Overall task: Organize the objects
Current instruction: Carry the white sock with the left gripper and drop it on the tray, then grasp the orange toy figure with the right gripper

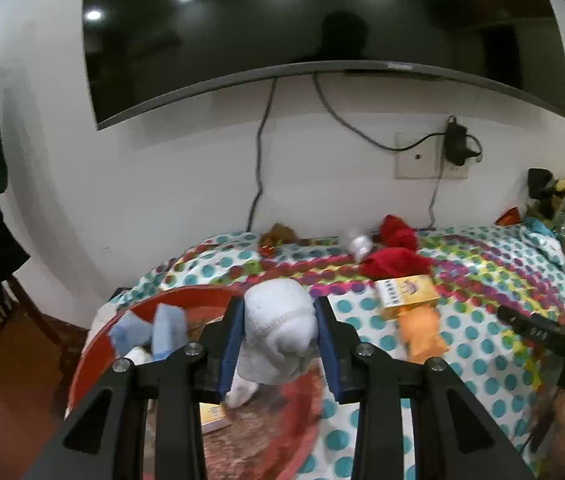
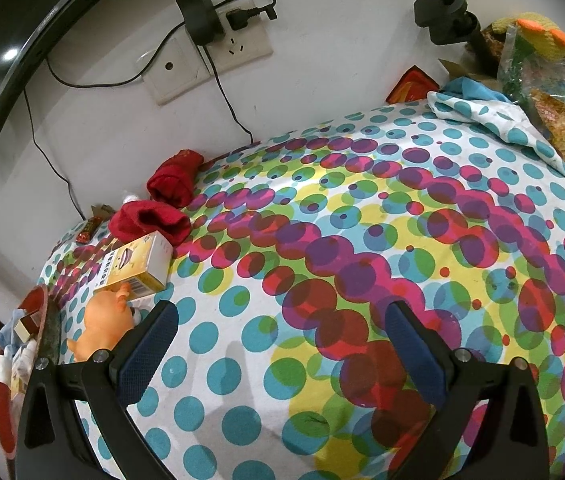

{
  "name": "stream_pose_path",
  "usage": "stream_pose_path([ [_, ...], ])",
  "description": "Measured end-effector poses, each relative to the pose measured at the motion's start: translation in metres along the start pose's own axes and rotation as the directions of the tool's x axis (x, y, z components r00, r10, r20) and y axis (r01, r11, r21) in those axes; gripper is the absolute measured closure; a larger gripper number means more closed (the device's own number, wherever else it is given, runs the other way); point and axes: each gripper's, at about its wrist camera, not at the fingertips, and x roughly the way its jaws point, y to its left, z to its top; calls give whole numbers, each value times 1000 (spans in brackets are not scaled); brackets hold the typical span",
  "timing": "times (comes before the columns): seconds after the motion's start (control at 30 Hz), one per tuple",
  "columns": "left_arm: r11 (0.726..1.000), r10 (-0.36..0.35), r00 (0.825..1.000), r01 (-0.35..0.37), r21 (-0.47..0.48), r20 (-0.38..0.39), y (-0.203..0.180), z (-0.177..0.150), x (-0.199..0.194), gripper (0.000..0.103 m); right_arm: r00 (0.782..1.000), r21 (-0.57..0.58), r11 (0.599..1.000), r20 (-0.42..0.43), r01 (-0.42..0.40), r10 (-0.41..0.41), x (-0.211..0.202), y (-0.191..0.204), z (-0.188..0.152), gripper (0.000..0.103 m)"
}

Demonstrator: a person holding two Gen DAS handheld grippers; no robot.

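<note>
My left gripper (image 1: 280,320) is shut on a rolled white sock (image 1: 278,332), held in the air above a red round tray (image 1: 94,344) at the table's left end. The tray holds a blue sock (image 1: 150,332) and a small yellow box (image 1: 212,416). On the dotted cloth lie a yellow carton (image 1: 406,292), an orange toy figure (image 1: 420,332) and red socks (image 1: 396,248). My right gripper (image 2: 282,344) stands open over bare cloth, nothing between its fingers. The carton (image 2: 138,268), orange toy (image 2: 102,324) and red socks (image 2: 158,204) sit to its left.
A black screen (image 1: 314,20) hangs on the wall above cables and a socket plate (image 1: 418,156). Bags and a knitted toy (image 2: 538,36) pile at the table's far right corner. A small brown item (image 1: 278,236) and a white one (image 1: 360,246) lie by the wall.
</note>
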Motion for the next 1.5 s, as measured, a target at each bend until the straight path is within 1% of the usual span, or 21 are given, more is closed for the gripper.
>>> stream_pose_path([
  [0.17,999,41,999,-41,-19,-24,26,-15,2,68,1000,-1,1000,-8,-6,6,1,0,0,0],
  [0.33,994,59,996,-64,-87,-66,66,-42,2,67,1000,-7,1000,-17,-16,16,1,-1,0,0],
  [0.43,985,58,993,-74,-156,-104,97,-65,2,67,1000,-7,1000,-18,-16,16,1,-1,0,0],
  [0.63,962,72,983,-112,-247,-167,139,-105,5,67,1000,-6,1000,-19,-18,18,1,-1,1,0],
  [0.8,951,95,975,-149,-271,-203,154,-126,12,67,1000,-6,1000,-19,-19,19,1,-2,1,0],
  [0.9,951,114,973,-166,-263,-202,158,-129,18,67,1000,-5,1000,-20,-18,18,2,0,0,0],
  [1.0,949,92,968,-156,-274,-233,160,-134,28,67,1000,-6,1000,-19,-17,17,1,-2,1,0],
  [1.07,951,92,966,-157,-265,-242,159,-137,33,66,1000,-6,1000,-21,-17,17,1,-2,1,0],
  [1.17,952,101,969,-160,-262,-225,158,-137,34,65,1000,-8,1000,-21,-19,19,1,-2,1,0],
  [1.2,950,104,970,-163,-267,-222,159,-136,35,63,1000,-6,1000,-21,-19,19,1,-3,2,0],
  [1.27,945,103,972,-162,-283,-211,161,-136,36,61,1000,-6,1000,-22,-19,19,1,-3,2,0],
  [1.33,940,73,982,-126,-316,-175,164,-134,34,58,1000,-7,1000,-22,-18,18,1,-2,1,0],
  [1.37,938,50,989,-95,-333,-140,166,-130,28,56,1000,-7,1000,-22,-19,19,1,-2,2,0],
  [1.4,936,44,993,-79,-343,-109,168,-125,21,55,1000,-8,1000,-24,-20,20,2,-2,1,0],
  [1.43,931,57,996,-76,-357,-63,170,-119,9,54,999,-7,1000,-26,-19,19,2,-3,2,0],
  [1.5,918,71,997,-59,-393,18,175,-109,-17,48,999,-10,1000,-29,-14,13,3,-2,1,0],
])
